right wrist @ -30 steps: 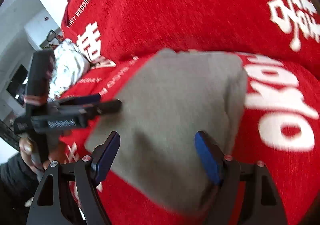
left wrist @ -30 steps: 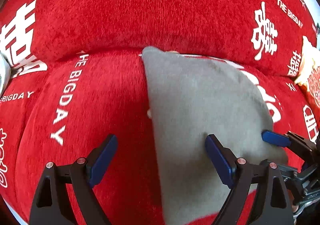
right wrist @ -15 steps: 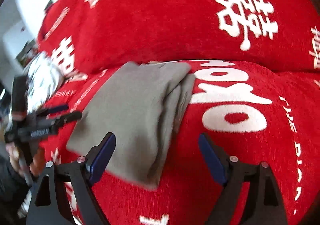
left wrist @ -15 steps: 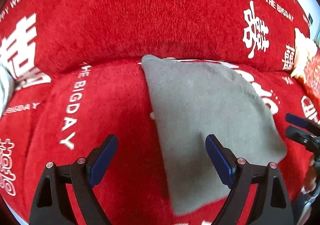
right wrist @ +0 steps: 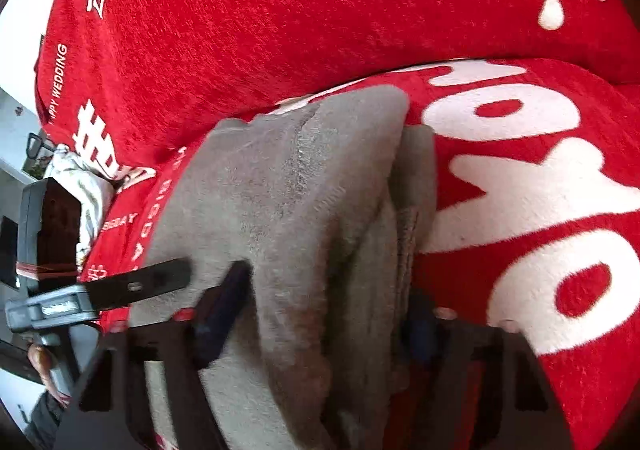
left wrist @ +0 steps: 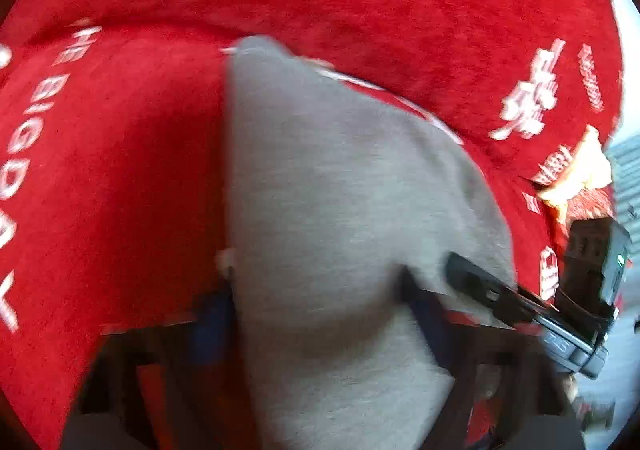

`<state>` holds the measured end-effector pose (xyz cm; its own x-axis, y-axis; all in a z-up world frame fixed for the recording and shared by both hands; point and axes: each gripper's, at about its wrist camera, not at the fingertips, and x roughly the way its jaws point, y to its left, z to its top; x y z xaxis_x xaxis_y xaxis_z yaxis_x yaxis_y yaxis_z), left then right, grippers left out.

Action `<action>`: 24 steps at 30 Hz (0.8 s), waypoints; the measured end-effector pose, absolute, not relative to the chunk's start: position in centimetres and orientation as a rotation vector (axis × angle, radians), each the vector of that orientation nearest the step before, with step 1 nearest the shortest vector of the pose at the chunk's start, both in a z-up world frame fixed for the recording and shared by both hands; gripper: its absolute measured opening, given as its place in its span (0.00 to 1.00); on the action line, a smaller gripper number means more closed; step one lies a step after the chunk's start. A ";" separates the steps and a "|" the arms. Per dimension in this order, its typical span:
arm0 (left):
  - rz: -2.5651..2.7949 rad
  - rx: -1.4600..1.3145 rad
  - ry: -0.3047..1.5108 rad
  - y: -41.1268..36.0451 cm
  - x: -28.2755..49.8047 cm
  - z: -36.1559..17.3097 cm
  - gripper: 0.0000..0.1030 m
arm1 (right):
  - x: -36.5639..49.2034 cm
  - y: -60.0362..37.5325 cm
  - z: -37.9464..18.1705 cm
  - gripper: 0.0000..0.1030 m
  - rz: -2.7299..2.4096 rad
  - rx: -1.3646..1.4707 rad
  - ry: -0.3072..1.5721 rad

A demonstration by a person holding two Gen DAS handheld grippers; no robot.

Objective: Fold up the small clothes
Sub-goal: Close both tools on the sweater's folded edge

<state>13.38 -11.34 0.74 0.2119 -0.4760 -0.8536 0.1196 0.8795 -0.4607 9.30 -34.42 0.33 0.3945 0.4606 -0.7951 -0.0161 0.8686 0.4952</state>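
The folded grey garment lies on the seat cushion of a red sofa printed with white lettering, its far edge up against the backrest. In the right wrist view the garment shows stacked layers along its right side, next to the large white letters on the cover.

The left tool is low over the near end of the cloth, its fingers spread with the fabric bulging between them; the frame is blurred, so I cannot tell whether they pinch it. The right tool likewise straddles the near edge of the garment with the cloth between its blue pads; whether it grips is unclear. Each view shows the other tool's finger resting at the garment's edge. A pale patterned cushion sits at the sofa's far left.
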 end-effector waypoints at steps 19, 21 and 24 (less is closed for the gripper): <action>-0.382 -0.116 1.174 -12.1 8.6 4.8 0.45 | 5.2 -30.5 4.9 0.36 0.334 0.382 1.062; -0.378 -0.107 1.170 -11.8 7.8 5.0 0.45 | 4.3 -30.2 5.0 0.36 0.332 0.367 1.060; -0.376 -0.100 1.162 -11.3 6.7 5.0 0.45 | 3.3 -29.5 5.3 0.36 0.328 0.341 1.055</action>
<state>6.66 -11.30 4.96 0.3428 -0.3397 -0.8758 0.2371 0.9334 -0.2693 3.25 -29.47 5.30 0.4545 0.4199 -0.7855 -0.0986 0.9002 0.4241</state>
